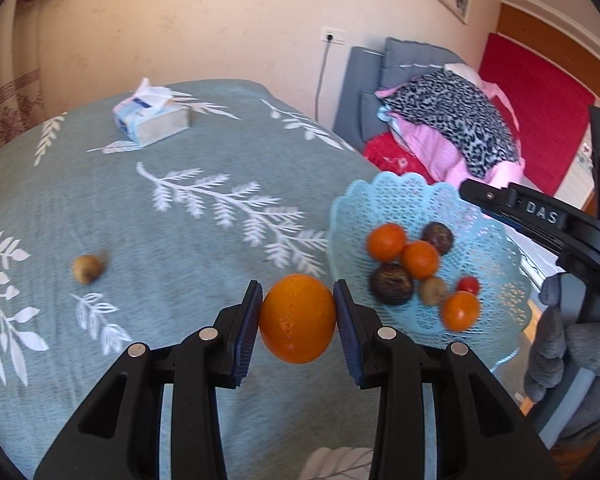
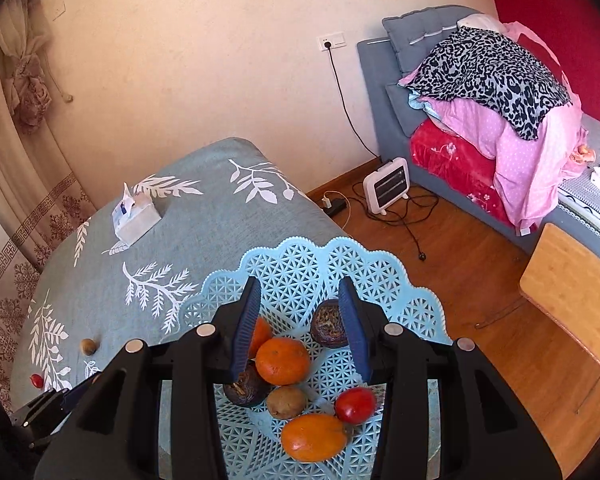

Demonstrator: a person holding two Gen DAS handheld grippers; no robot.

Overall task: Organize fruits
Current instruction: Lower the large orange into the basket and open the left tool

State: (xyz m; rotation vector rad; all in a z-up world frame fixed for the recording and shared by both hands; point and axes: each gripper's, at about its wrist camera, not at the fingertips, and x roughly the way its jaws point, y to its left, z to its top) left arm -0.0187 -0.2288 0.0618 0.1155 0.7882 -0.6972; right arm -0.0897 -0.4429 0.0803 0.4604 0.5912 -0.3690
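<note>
My left gripper [image 1: 297, 312] is shut on a large orange [image 1: 297, 318], held above the table just left of the light-blue lattice basket [image 1: 496, 248]. The basket holds several fruits: oranges, dark passion fruits, a small brown fruit and a red tomato [image 1: 469, 285]. My right gripper [image 2: 300, 328] is open and empty, hovering over the basket [image 2: 300, 268] above an orange [image 2: 283, 361], a red tomato [image 2: 355, 405] and another orange [image 2: 314, 437]. A small brown fruit [image 1: 87, 268] lies loose on the table at the left; it also shows in the right wrist view [image 2: 88, 347], with a small red fruit [image 2: 36, 380] nearby.
The table has a grey-green cloth with white leaves [image 1: 180, 208]. A tissue box [image 1: 152, 116] stands at the far side. Right of the table are wood floor, a white heater [image 2: 386, 186] with cables, a sofa with bedding [image 2: 492, 92] and a wooden stool [image 2: 576, 296].
</note>
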